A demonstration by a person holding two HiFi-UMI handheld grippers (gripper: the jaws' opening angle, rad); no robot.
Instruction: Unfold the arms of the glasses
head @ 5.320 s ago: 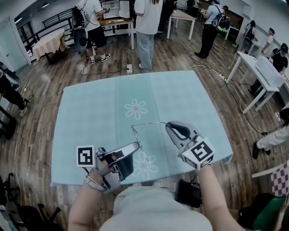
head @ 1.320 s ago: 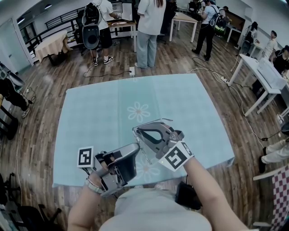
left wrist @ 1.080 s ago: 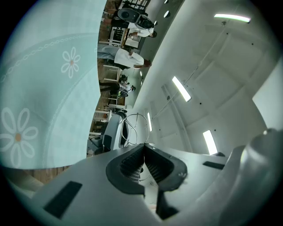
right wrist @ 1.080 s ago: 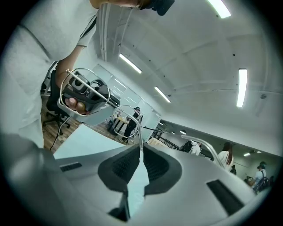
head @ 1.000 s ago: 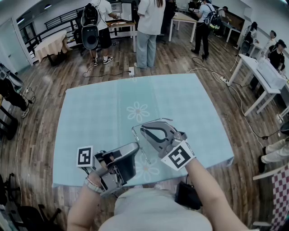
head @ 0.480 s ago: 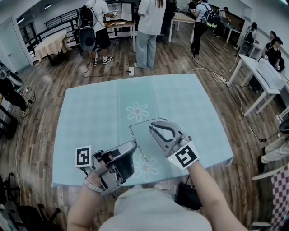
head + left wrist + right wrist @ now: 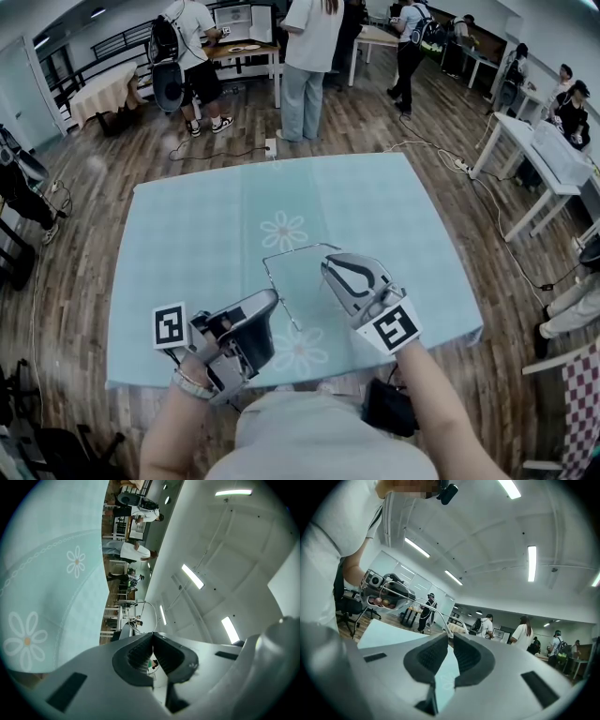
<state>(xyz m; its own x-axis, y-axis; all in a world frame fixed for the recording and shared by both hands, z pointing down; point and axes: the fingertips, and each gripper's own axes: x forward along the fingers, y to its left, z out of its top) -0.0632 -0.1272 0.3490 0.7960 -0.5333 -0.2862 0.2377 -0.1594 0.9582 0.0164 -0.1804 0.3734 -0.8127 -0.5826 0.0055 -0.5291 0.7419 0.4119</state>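
Two grippers, one pair of glasses, two daisy prints showing on the pale blue tablecloth (image 7: 187, 244)

At the left, left gripper (image 7: 273, 297) tilted slightly upward, jaws pressed together on the front of the glasses (image 7: 270, 272); in the left gripper view, only a thin wire loop of the glasses (image 7: 143, 602) rising past the closed tips of the left gripper (image 7: 152, 633)

In the middle, glasses held in the air between the two grippers, above the near half of the cloth, front running towards the person, one arm (image 7: 295, 249) swung out and reaching rightward to the other gripper; second arm not made out

At the right, right gripper (image 7: 326, 260) held level, jaws narrow and just eased a little wider, tip of that arm (image 7: 410, 599) caught between the pads of the right gripper (image 7: 451, 636)

One daisy print (image 7: 283, 230) just beyond the glasses, the other (image 7: 300, 349) below them near the cloth's front edge

Open cloth to the left, beyond and to the right of the grippers; near edge close to the person's body, right corner near the right forearm; wooden floor (image 7: 103, 159) all around, several people standing well beyond the far edge, white table (image 7: 539, 155) off to the right
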